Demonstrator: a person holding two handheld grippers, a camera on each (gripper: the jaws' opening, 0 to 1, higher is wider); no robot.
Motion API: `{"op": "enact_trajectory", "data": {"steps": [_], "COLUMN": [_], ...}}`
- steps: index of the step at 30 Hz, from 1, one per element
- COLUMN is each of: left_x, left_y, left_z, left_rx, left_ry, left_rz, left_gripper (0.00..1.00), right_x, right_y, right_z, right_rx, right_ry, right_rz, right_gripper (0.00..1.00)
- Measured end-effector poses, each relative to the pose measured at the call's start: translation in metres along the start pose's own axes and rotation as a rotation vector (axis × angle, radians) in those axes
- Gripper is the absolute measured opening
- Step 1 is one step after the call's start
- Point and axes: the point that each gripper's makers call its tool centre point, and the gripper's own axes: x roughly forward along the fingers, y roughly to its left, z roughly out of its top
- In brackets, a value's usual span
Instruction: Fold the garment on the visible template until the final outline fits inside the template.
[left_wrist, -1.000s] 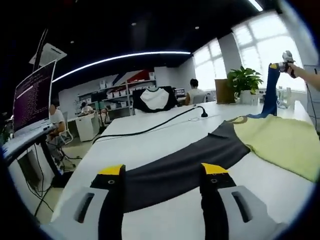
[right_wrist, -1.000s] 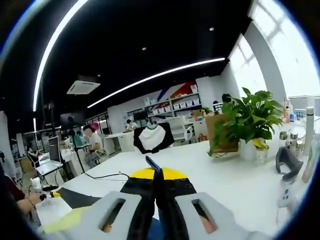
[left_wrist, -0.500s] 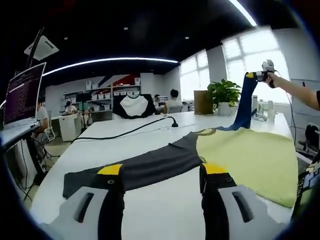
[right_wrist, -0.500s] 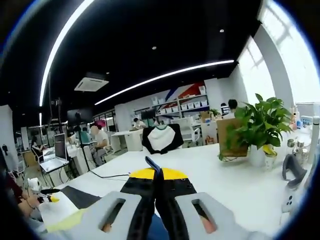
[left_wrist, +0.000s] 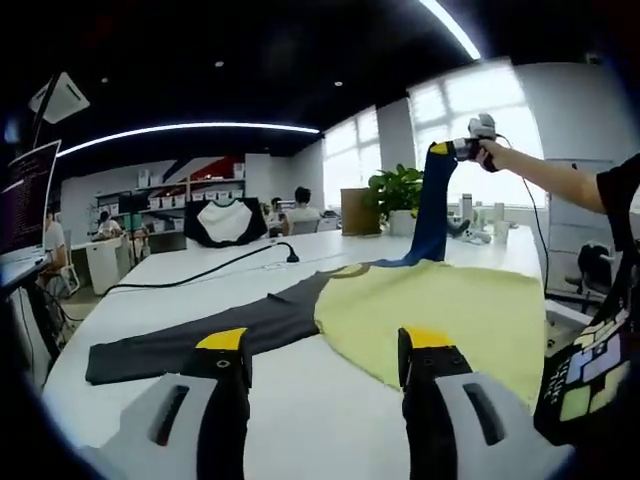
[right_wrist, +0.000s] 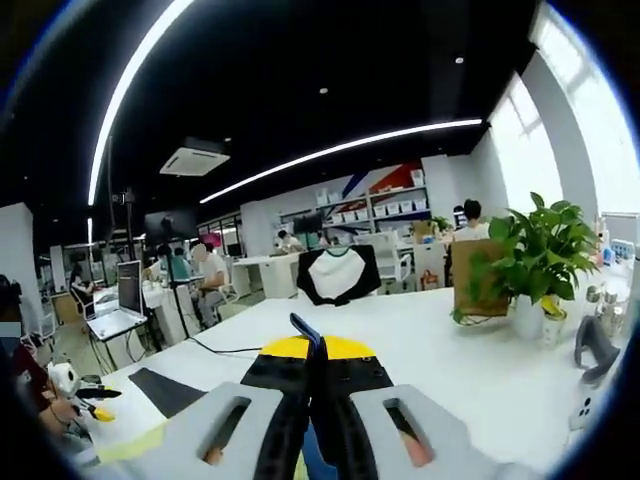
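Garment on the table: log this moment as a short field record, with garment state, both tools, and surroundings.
garment: yellow-bodied shirt lying flat on the white table
dark sleeve: black sleeve stretched out flat on the table
blue sleeve: blue sleeve lifted off the table
right tool: right tool shut on the blue sleeve, held up by a person's hand
left tool: left tool open, jaws apart above the table, holding nothing
surroundings: potted plant, black cable
template: cannot tell

Garment (left_wrist: 430, 310): yellow body lying flat, dark grey sleeve (left_wrist: 190, 340) stretching out sideways, blue sleeve (left_wrist: 433, 205) hanging lifted upright.
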Motion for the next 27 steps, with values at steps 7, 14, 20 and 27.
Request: {"op": "enact_trajectory", "data": {"steps": [7,14,20,27], "left_x": [-0.007,-0.013,-0.022,-0.031], "left_y": [-0.04,-0.065,-0.084,-0.114], "left_z": [-0.007,-0.017,-0.021,-0.031], "left_rx": [-0.01,-0.017,0.0,-0.005], "left_ry": [0.007,0.023,0.028,0.059], "left_rz": [-0.083,-0.133,-0.186,-0.284], "left_gripper": [0.6,0.61,0.59,0.47], "right_x": [0.0,-0.001,-0.001,0.005], "right_y": [0.01,0.012,0.011,0.032], "right_z": [0.0,0.004,0.007,0.008], "right_rx": [-0.017,-0.028,-0.038,0.006], "right_ry": [0.009,0.009,0.005,-0.002], "right_rz": [0.013,0.015,0.008,0.049], "right_gripper": [0.0,0.0,0.0,0.0]}}
